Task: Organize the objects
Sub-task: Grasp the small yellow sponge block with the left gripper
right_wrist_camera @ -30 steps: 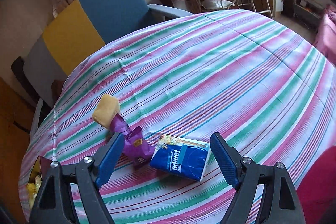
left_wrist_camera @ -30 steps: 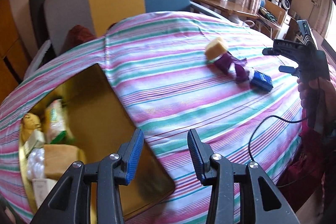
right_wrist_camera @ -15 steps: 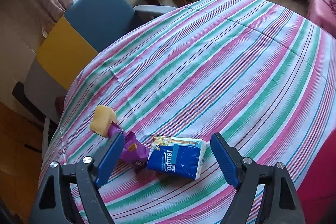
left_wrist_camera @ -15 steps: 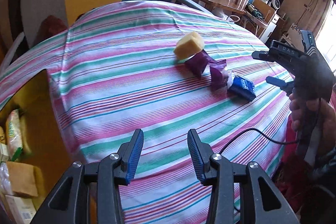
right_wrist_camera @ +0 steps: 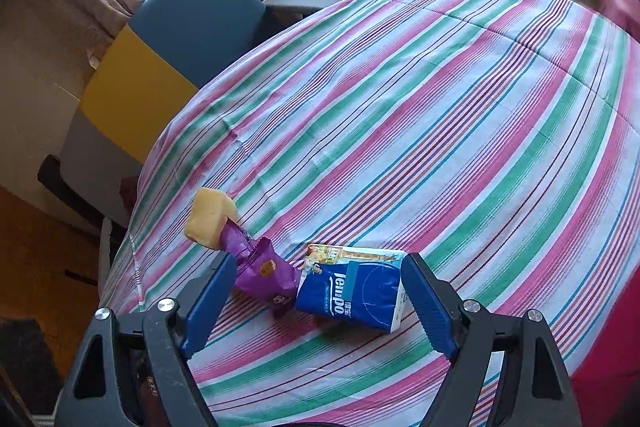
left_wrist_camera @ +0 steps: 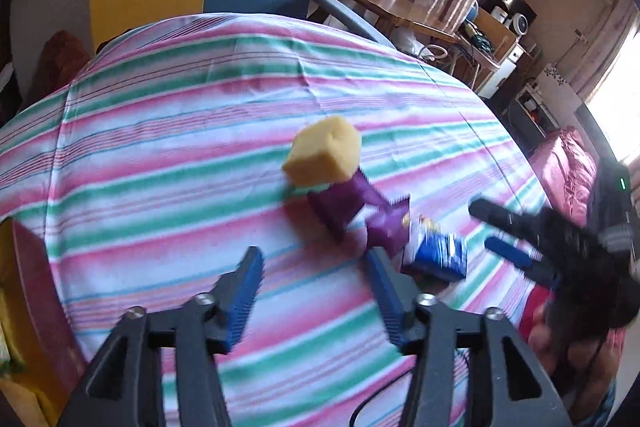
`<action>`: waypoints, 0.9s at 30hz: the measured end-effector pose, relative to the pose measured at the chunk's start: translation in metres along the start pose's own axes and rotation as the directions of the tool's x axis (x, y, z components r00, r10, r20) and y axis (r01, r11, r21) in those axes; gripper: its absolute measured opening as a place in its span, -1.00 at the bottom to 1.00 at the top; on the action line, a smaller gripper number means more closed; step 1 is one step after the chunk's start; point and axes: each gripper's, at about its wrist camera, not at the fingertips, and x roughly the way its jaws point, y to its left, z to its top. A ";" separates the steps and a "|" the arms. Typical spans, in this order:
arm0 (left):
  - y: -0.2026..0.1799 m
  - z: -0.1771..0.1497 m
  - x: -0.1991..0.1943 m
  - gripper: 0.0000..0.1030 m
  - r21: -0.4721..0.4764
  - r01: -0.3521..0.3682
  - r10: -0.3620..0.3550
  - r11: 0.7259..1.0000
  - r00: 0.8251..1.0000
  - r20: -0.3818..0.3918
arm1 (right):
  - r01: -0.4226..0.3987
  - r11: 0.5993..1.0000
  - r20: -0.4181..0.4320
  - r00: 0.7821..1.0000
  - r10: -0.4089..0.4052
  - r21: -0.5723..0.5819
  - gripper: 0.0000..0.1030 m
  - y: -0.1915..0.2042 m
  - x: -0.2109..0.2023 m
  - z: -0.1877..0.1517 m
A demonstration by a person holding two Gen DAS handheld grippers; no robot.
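- Striped pink, green and white tablecloth (right_wrist_camera: 420, 107) covers the table, with a blue and yellow chair (right_wrist_camera: 192, 15) at 11 o'clock.
- Blue rectangular tissue pack (right_wrist_camera: 352, 297) lies between the right gripper's (right_wrist_camera: 316, 307) wide-apart jaws, untouched.
- Purple foil snack packet (right_wrist_camera: 262, 269) touches the pack at its 9 o'clock; yellow sponge block (right_wrist_camera: 210, 218) leans on it.
- Left gripper (left_wrist_camera: 316, 297) hovers, jaws opening, nothing between them.

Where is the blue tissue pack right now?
In the right wrist view, the blue tissue pack lies on the striped tablecloth between the right tool's open jaws, touching the purple snack packet.
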 end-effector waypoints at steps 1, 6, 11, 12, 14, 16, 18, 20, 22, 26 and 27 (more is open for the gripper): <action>-0.001 0.008 0.005 0.30 -0.012 0.009 -0.009 1.000 1.000 -0.001 | -0.003 1.000 -0.004 1.000 0.003 0.000 0.65 0.000 0.001 0.000; -0.016 0.042 0.037 0.41 0.001 -0.027 0.027 1.000 1.000 -0.007 | -0.020 1.000 -0.020 1.000 0.020 0.005 0.67 -0.001 0.003 -0.001; -0.036 0.063 0.068 0.47 0.090 -0.106 0.109 0.990 0.994 -0.021 | -0.033 0.999 -0.013 0.999 0.033 0.037 0.67 -0.007 0.002 0.001; -0.039 0.065 0.076 0.48 0.110 -0.127 0.131 0.986 0.991 -0.028 | -0.033 0.998 -0.008 0.999 0.033 0.046 0.67 -0.009 0.001 0.002; -0.041 0.068 0.094 0.48 0.143 -0.169 0.177 0.975 0.983 -0.046 | -0.031 0.998 -0.003 1.000 0.031 0.062 0.67 -0.012 0.001 0.004; -0.034 0.067 0.106 0.24 0.149 -0.189 0.201 0.971 0.977 -0.076 | -0.030 0.997 -0.008 0.999 0.031 0.076 0.68 -0.016 0.002 0.005; -0.017 0.064 0.102 0.00 0.070 -0.113 0.119 0.991 0.989 -0.085 | -0.028 0.996 -0.007 1.000 0.029 0.090 0.68 -0.019 0.002 0.006; 0.001 0.058 0.090 -0.08 0.009 -0.061 0.061 0.998 0.996 -0.067 | -0.025 0.995 0.004 1.000 0.025 0.098 0.68 -0.021 0.001 0.007; 0.014 0.049 0.076 -0.10 -0.009 -0.037 0.037 0.999 0.998 -0.042 | -0.024 0.995 0.013 1.000 0.022 0.099 0.68 -0.022 0.000 0.009; 0.039 0.022 0.047 -0.10 -0.075 0.009 -0.010 0.997 1.000 -0.022 | -0.017 0.995 0.011 1.000 0.016 0.099 0.68 -0.019 0.003 0.009; 0.043 0.012 0.040 -0.10 -0.080 0.012 -0.013 0.997 1.000 -0.022 | -0.013 0.995 0.008 1.000 0.013 0.097 0.68 -0.019 0.005 0.009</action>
